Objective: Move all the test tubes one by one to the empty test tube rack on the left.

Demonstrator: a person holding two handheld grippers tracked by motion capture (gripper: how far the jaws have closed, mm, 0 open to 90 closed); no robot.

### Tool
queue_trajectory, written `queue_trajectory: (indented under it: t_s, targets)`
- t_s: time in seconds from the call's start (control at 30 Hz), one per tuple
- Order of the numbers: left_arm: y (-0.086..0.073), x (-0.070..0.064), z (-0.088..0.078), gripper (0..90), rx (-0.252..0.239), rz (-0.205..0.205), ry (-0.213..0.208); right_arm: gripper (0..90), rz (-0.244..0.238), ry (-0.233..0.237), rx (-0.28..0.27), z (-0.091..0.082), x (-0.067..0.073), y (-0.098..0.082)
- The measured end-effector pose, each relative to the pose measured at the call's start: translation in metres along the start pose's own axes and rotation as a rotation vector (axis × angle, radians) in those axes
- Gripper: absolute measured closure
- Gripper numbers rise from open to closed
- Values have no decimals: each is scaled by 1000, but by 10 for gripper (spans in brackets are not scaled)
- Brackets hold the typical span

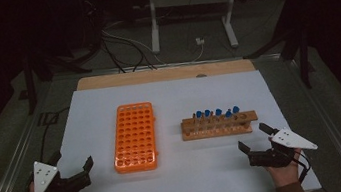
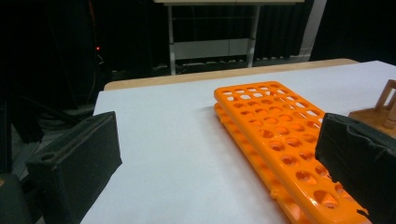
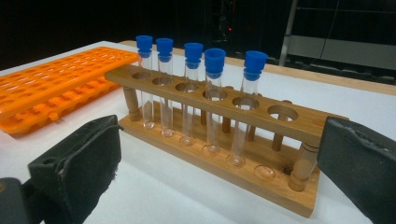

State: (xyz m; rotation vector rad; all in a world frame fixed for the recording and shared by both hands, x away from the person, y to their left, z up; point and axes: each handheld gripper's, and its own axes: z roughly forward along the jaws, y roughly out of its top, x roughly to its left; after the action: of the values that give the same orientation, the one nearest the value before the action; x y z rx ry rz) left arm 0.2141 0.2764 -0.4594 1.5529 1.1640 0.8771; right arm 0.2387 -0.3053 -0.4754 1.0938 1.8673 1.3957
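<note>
1. A white table is sitting in a dark room, its wooden far edge showing; a metal stand and cables are lying on the floor beyond.
2. Nearest the person, the left gripper is resting at the near left corner, jaws spread wide with nothing between them; likely parked, waiting to steady something.
3. The right gripper is sitting at the near right, jaws gaping and empty too; it is pointing at the rack, so probably lining up for a pick.
4. Just past the right gripper, the wooden rack is standing with five blue-capped test tubes upright in its holes; the sixth hole at the gripper's end is staying free.
5. Left of centre, the orange rack is lying flat, all holes vacant, apart from the wooden one; looks like the destination for the tubes; no tube is being touched yet.
</note>
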Motion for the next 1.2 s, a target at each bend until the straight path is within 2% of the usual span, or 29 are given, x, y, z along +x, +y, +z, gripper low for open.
queue_trajectory:
  t_s: [0.3,0.47,0.7,0.87,1.0,1.2]
  targets:
    - [-1,0,0,10,1,-16,16,2,-15,-9,4,2,0,-1]
    - [-2,1,0,10,3,-21,25,8,-5,-11,21,5,1,1]
    - [-4,2,0,10,1,-28,40,8,20,-7,13,9,-2,17]
    - [-6,1,1,10,10,-41,40,8,20,-1,33,15,-7,31]
    - [-6,1,2,10,15,-36,43,9,16,-19,53,24,-13,39]
    - [-7,3,1,10,11,-54,43,38,30,-41,58,33,-24,48]
